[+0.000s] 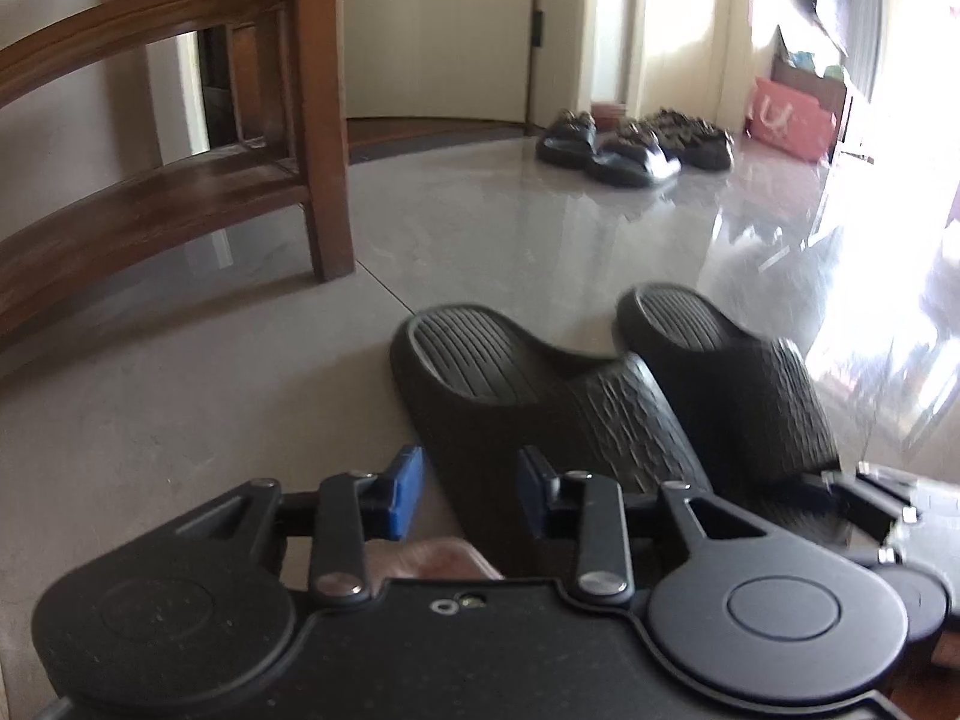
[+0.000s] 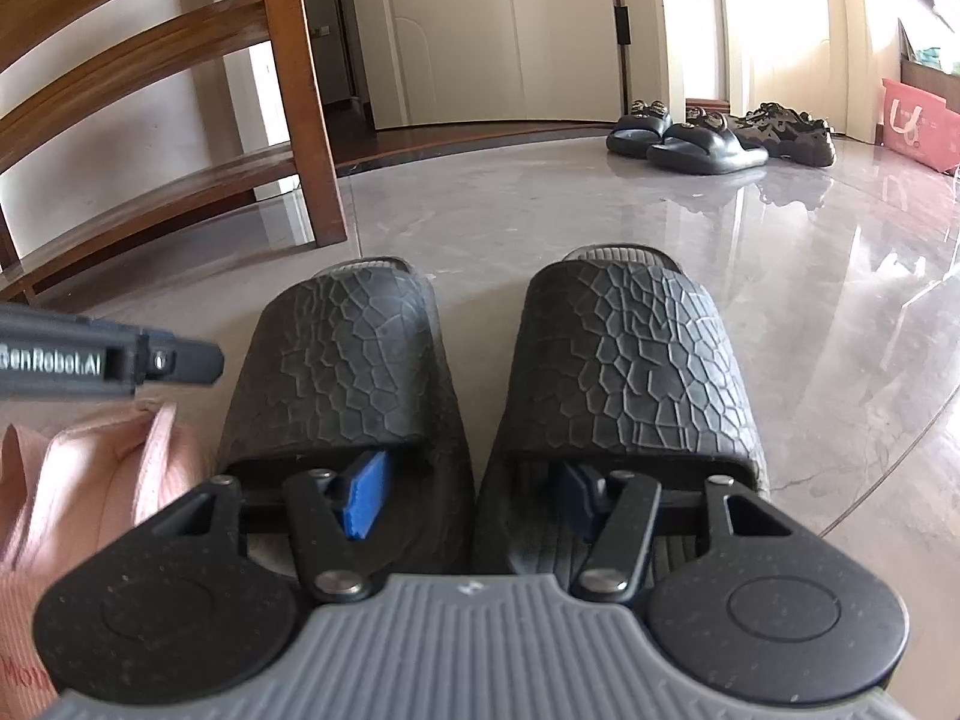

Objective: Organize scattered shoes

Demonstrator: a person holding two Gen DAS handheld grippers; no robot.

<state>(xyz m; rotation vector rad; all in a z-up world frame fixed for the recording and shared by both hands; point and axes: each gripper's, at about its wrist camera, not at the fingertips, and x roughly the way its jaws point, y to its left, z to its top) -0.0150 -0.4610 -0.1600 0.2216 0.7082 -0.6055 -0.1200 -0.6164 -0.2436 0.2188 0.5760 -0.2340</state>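
Observation:
Two dark textured slide slippers lie side by side on the glossy floor. In the right wrist view the left slipper [image 2: 354, 372] and right slipper [image 2: 630, 360] point away from me. My right gripper [image 2: 474, 498] is open, one blue pad inside each slipper's opening, straddling their adjoining inner walls. In the left wrist view my left gripper [image 1: 468, 489] is open, straddling the edge of the nearer slipper [image 1: 528, 396]; the other slipper [image 1: 732, 372] lies to its right. The left gripper also shows in the right wrist view [image 2: 108, 363].
A wooden shoe rack [image 1: 156, 204] stands at the left, also in the right wrist view [image 2: 180, 138]. Black sandals [image 2: 690, 132] and dark sneakers [image 2: 786, 129] sit far back by the door. A pink bag [image 2: 918, 120] is at the far right. A pink slipper [image 2: 102, 480] lies at lower left.

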